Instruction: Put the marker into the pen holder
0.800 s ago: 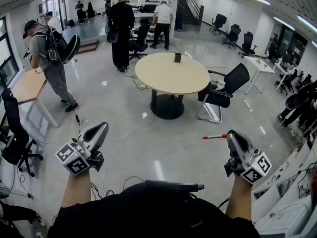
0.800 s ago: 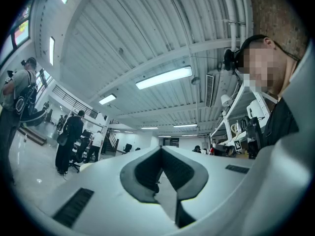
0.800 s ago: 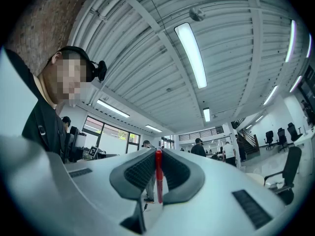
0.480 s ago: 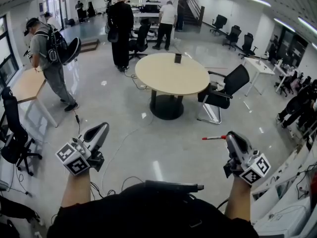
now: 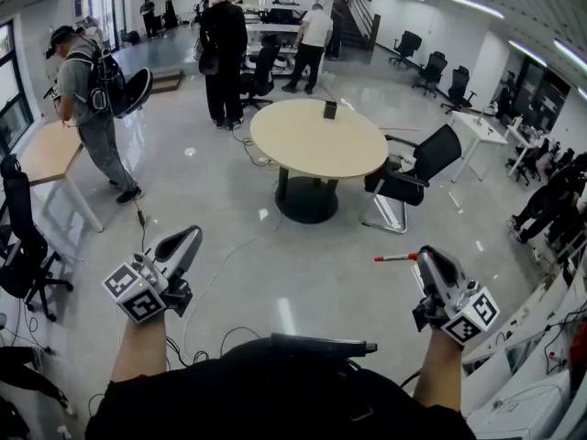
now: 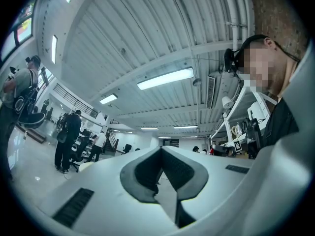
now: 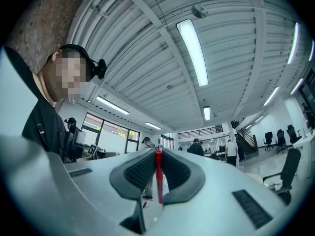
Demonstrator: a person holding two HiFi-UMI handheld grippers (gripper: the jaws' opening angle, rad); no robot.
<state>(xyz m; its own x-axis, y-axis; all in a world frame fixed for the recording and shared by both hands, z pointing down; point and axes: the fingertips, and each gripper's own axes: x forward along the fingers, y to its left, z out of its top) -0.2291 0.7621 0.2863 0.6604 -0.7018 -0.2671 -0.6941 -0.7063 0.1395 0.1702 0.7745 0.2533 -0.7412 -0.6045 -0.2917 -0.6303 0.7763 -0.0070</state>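
Closest to us, our two forearms reach forward over a glossy grey floor. Our left gripper (image 5: 186,239) points up and ahead; in its own view the dark pads (image 6: 147,173) meet at the tips with nothing between them. Our right gripper (image 5: 425,258) has its jaws clamped on the red marker (image 5: 395,258). In the right gripper view the marker stands upright between the ribbed pads. In the head view it sticks out sideways toward our left, level, in the air above the floor.

Past the grippers, a thin cable (image 5: 215,278) trails across the floor. Farther on stands a round table (image 5: 312,149) with a small dark object (image 5: 328,108) upright on its far side; we cannot tell whether that is the pen holder. A black office chair (image 5: 417,168) sits just right of the table. To the left, a person with a backpack (image 5: 92,108) bends over a desk, and beyond the table more people (image 5: 225,53) stand with their backs to us.
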